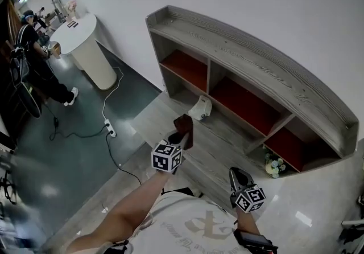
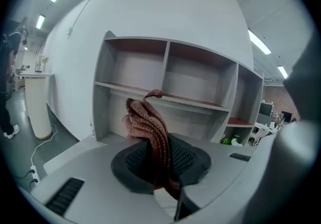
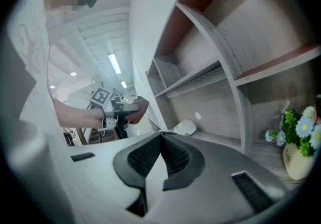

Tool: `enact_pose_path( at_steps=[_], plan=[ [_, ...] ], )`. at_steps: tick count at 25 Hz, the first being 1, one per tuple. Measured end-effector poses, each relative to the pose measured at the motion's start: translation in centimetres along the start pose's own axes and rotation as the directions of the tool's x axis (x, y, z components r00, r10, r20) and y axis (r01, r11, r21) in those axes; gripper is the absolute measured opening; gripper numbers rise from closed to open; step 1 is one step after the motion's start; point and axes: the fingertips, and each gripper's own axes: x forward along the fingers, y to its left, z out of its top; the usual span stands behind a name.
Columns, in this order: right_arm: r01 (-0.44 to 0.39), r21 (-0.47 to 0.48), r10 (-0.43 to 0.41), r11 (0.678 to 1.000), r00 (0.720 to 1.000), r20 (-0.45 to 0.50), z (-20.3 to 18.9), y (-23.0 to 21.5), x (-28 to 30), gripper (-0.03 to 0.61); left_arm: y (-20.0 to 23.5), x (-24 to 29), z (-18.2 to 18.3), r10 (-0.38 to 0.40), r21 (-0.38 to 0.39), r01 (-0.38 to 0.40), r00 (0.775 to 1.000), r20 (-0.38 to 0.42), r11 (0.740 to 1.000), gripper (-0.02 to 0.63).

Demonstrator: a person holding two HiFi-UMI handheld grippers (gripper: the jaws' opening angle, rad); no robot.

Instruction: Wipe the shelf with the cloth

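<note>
2 left gripper (image 2: 160, 158) fingers (image 2: 186, 160) tight on the cloth (image 2: 148, 122), bulk above them; right gripper (image 3: 161, 153) fingers (image 3: 143, 155) together.

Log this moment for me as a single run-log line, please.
phase: pre-wipe | left tongs: shut on cloth | right tongs: shut, empty | shelf: not yet touched by cloth
</note>
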Motion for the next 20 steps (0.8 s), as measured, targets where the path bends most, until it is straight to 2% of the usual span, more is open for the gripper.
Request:
enact_pose_path(
  at_steps=[5,9,13,20],
  plan=[
    [-0.061,-0.001,0.061,0.998,0.998,-0.004,0.0,0.6,2.1,0.005,1.8,-2.6,-0.7,0.039,-0.001,-0.039,0.999,0.014,0.999,0.069],
    [-0.093,-0.02,0.093,0.995,0.996,-0.011,0.2,1.7,3.7,0.005,3.1,-2.7,-0.7,0.05,-0.004,-0.05,0.999,0.017,0.999,0.068],
    [-0.077,-0.035,0.077,0.996,0.997,-0.01,0.7,1.6,5.8,0.005,4.0,-1.5,0.3,0.012,0.008,-0.013,0.999,0.035,1.0,0.069],
    [0.016,-0.037,-0.016,0.999,1.0,0.004,1.8,1.8,9.7,0.005,6.8,1.5,2.4,-0.112,0.055,0.111,0.993,0.031,0.992,0.069]
  ],
)
